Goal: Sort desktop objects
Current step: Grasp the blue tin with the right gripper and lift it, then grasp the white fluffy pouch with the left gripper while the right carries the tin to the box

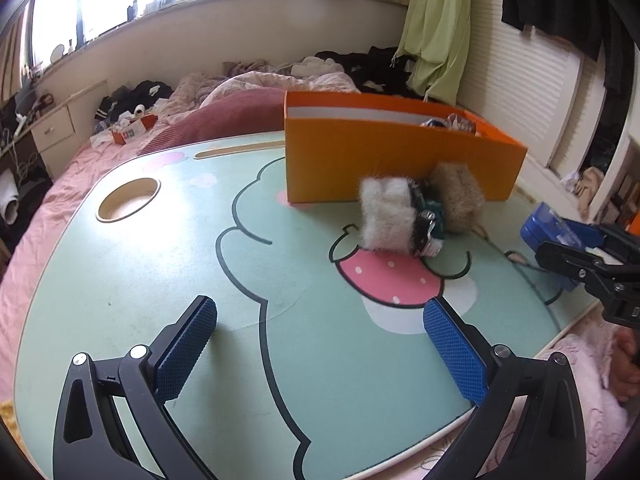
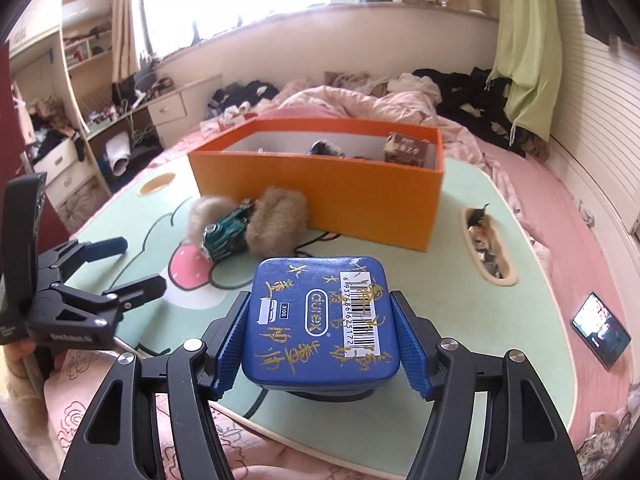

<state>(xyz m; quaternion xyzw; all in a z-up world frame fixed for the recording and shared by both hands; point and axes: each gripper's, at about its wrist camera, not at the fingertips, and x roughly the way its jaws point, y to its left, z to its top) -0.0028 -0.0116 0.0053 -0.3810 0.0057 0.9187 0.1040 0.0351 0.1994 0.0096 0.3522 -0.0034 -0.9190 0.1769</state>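
Right wrist: blue tin (image 2: pixel 320 320) between hand-held gripper (image 2: pixel 320 344) fingers

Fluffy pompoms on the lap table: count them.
2, both in front of the orange cardboard box: a pale pompom and a tan pompom, either side of a green clip. Box contents partly hidden.

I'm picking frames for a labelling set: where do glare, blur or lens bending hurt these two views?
Left wrist: window glare whitens the table near its round hole; the fluffy object looks smeared. Right wrist: blown-out window, but the blue tin is sharp, barcode legible. Both bend straight edges strongly toward the rim.
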